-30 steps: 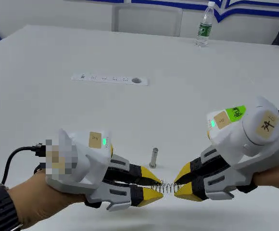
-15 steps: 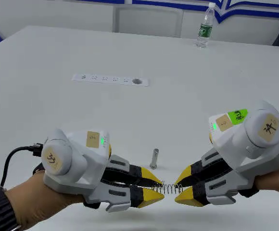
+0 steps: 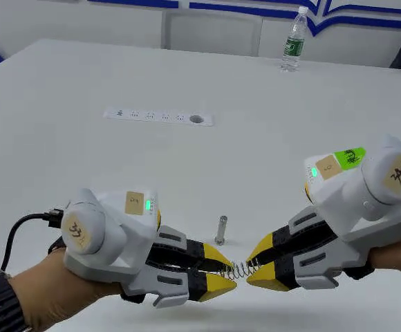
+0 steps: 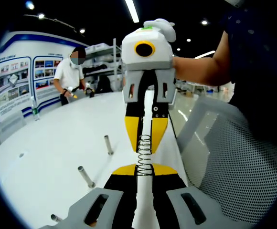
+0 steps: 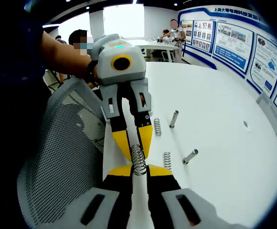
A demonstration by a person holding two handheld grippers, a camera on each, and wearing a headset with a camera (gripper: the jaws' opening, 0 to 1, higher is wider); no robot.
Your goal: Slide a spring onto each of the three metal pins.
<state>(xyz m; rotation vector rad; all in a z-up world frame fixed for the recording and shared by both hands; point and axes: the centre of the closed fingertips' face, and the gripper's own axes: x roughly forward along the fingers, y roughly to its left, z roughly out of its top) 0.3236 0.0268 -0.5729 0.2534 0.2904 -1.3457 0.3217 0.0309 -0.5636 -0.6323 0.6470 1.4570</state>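
Left claw [image 3: 229, 272] and right claw [image 3: 252, 270] each pinch one end of the same spring [image 3: 239, 269].

White table [image 3: 83, 76]: wide, bare top.
Power strip [image 3: 157, 115]: white, lying flat near the table's middle.
Water bottle [image 3: 294, 38]: clear, green label, upright at the far edge.
Chair [image 3: 211, 29]: grey, behind the far edge.
Mesh chair [image 4: 229, 152]: grey, just beside the near edge.
Display boards [image 5: 234, 40]: blue-framed, along the wall.
Person in a white shirt [image 4: 69, 76]: at the far end of the room.
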